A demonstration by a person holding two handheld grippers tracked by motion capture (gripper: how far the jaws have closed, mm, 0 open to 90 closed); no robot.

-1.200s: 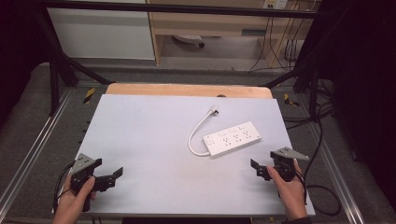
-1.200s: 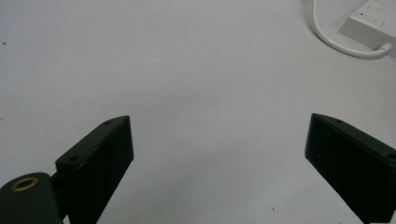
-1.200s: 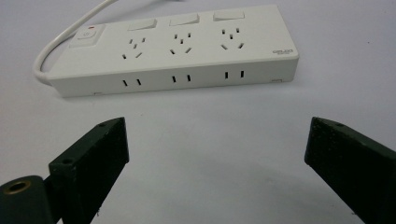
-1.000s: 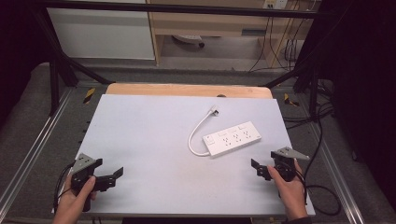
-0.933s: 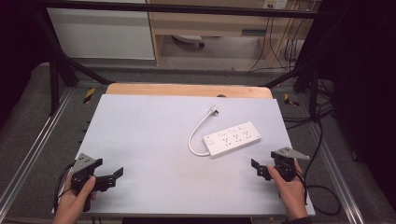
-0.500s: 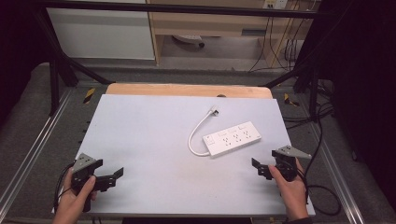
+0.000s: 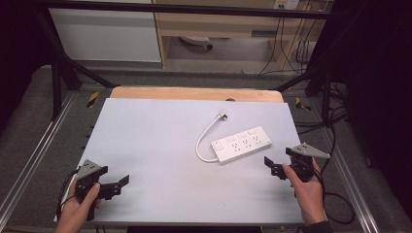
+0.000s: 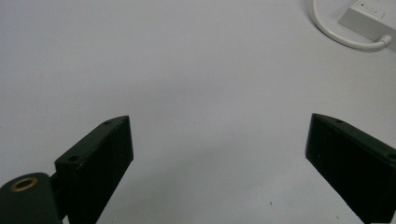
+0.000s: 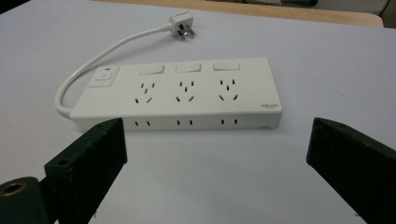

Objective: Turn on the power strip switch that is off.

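A white power strip (image 7: 242, 144) lies flat on the right half of a pale grey table (image 7: 155, 145), its cord (image 7: 206, 138) curving round to a plug (image 7: 223, 115) lying nearer the far edge; the right gripper (image 7: 272, 167) hovers just beside the strip's near side, jaws wide apart and holding nothing, facing it. The left gripper (image 7: 119, 183) rests near the table's front left corner, well apart from the strip, its jaws also spread wide over bare tabletop
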